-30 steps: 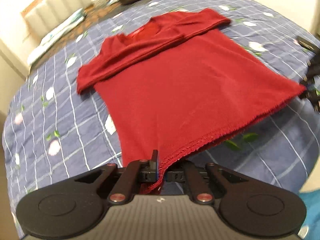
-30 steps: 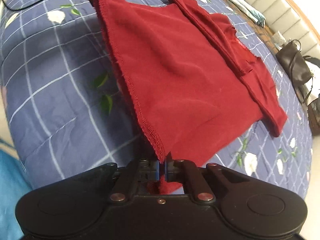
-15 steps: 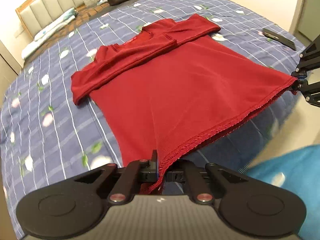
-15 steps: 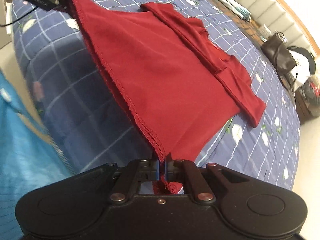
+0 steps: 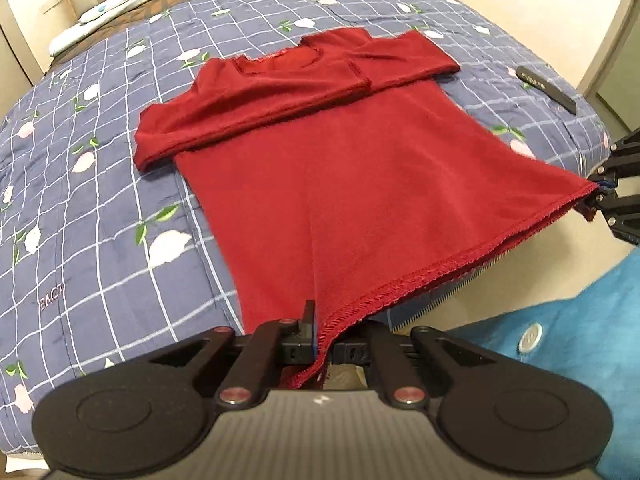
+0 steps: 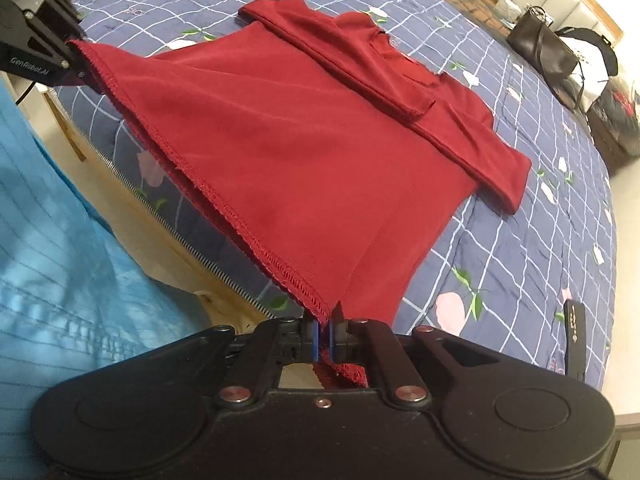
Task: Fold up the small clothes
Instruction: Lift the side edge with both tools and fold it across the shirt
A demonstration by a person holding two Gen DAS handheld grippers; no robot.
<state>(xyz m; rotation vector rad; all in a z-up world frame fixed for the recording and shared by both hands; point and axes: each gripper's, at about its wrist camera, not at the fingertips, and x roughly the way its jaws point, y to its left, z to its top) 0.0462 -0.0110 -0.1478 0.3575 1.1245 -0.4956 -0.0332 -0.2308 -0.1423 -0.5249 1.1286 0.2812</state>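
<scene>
I have the dark red knitted short-sleeved top (image 5: 360,168) lying on the blue checked floral quilt (image 5: 100,220), sleeves already folded across the chest, neckline at the far end. My left gripper (image 5: 320,344) is pinched tight on one corner of the stitched hem, and my right gripper (image 6: 329,336) is clamped on the other corner, its blue pads squeezed together with cloth between them. Held this way, the hem hangs taut and lifted off the bed edge, which I judge is the setup for carrying the bottom half up over the folded sleeves (a slack hem would wrinkle the fold).

The left wrist view shows the whole garment squarely, plus a flat dark remote-like bar (image 5: 546,90) lying near the sleeve on the right; the right gripper only peeks in at the frame edge. The right wrist view gives what that one cannot: the wooden bed frame (image 6: 132,200) under the raised hem, a black leather handbag (image 6: 544,52) by the headboard, and the left gripper seen from outside, holding its corner.
</scene>
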